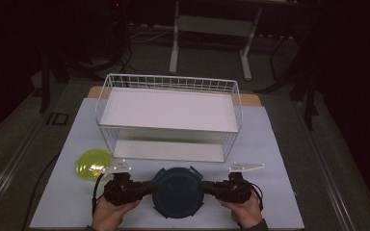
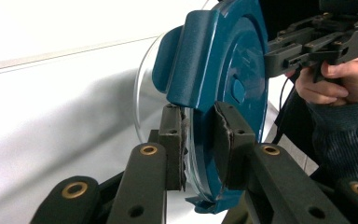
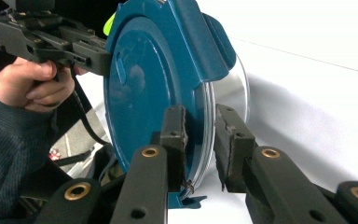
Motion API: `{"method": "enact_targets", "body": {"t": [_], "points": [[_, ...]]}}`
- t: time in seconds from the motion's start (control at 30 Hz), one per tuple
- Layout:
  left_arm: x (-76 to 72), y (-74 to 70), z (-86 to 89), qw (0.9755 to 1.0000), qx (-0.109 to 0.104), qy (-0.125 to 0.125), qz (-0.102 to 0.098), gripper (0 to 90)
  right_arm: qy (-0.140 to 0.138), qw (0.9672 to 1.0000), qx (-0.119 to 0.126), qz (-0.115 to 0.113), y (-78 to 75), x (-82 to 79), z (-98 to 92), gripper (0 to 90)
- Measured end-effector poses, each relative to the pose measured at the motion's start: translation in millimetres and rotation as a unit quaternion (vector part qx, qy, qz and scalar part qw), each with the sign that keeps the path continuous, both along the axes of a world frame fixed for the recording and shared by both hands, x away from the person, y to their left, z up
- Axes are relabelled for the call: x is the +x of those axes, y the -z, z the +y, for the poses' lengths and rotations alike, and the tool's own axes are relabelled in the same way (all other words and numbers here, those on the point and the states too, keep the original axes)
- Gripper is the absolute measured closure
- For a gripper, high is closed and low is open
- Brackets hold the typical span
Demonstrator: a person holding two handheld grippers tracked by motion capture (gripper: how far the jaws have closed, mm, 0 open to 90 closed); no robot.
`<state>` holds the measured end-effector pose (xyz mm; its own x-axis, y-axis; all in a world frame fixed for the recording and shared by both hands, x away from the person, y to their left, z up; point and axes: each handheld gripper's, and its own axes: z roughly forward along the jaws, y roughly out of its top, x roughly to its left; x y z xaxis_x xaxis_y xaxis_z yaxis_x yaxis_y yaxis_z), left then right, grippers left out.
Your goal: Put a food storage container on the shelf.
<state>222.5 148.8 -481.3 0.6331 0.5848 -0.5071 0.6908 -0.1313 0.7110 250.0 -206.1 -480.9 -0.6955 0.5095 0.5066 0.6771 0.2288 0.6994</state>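
Dark room all round, white mat on the table [image 1: 279,202], white wire rack [image 1: 168,113] w/ two shelves at the back edge. Far left of the mat, a yellow-green lid [image 1: 93,163] lies flat, well apart from the action, prob. parked out of the way. Moving right: left gripper [image 1: 147,188] comes in level from the side, jaws clamped on the left rim of the teal-lidded container [image 1: 178,192]; in the left gripper view one pad [image 2: 173,140] sits on the clear bowl side, the other on the teal lid [image 2: 223,74], so lid + bowl are pinched together. Centre: container sits near the front edge, just in front of the rack, between both hands. Right: right gripper [image 1: 209,188] mirrors it, jaws clamped on the opposite rim, same lid-and-bowl pinch in the right gripper view [image 3: 200,140]. Two-sided grip looks meant to keep a wide round thing level for a lift, likely twd a rack shelf. Can't tell if it's off the mat yet.
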Motion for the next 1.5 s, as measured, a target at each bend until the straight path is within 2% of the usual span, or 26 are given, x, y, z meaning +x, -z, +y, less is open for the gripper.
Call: {"method": "enact_targets", "body": {"t": [0.3,0.57,0.6,0.7,0.77,0.83,1.03,1.37,1.4,1.5], "points": [[1.2,-15.5,0.9,0.9996,0.003,-0.007,-0.029,75.4,0.001,0.9996,0.008,-0.026,-11.9,2.8,1.3,74.7],[2.7,-31.8,4.2,0.9986,0.004,-0.012,-0.052,75.4,0.002,0.9987,0.012,-0.05,-26.9,5.9,4.2,74.7],[2.8,-37.3,6.2,0.9981,0.004,-0.015,-0.06,75.4,0.001,0.9982,0.012,-0.059,-33.8,7.4,6.7,74.7],[2.5,-42.8,7.8,0.9976,0.004,-0.017,-0.067,75.4,0.0,0.9979,0.013,-0.063,-37.9,8.1,8.1,74.7],[2.4,-52.2,10.8,0.9967,0.005,-0.019,-0.079,75.4,-0.002,0.9974,0.015,-0.071,-46.4,9.3,10.4,74.6],[2.4,-54.4,11.1,0.9965,0.005,-0.021,-0.081,75.4,-0.002,0.9971,0.018,-0.074,-49.4,10.1,11.4,74.7],[4.0,-72.3,16.7,0.9942,0.003,-0.025,-0.104,75.4,-0.002,0.9958,0.028,-0.087,-64.6,13.8,16.3,74.7],[3.8,-92.4,22.0,0.991,-0.009,-0.035,-0.129,75.3,-0.003,0.9933,0.026,-0.113,-89.1,15.6,21.4,74.6],[3.7,-98.1,22.7,0.99,-0.013,-0.04,-0.135,75.3,-0.002,0.9927,0.027,-0.117,-96.6,16.8,22.5,74.6],[3.8,-106.8,23.2,0.9885,-0.017,-0.043,-0.144,75.3,-0.004,0.9921,0.03,-0.122,-105.8,18.5,23.1,74.6]]}}
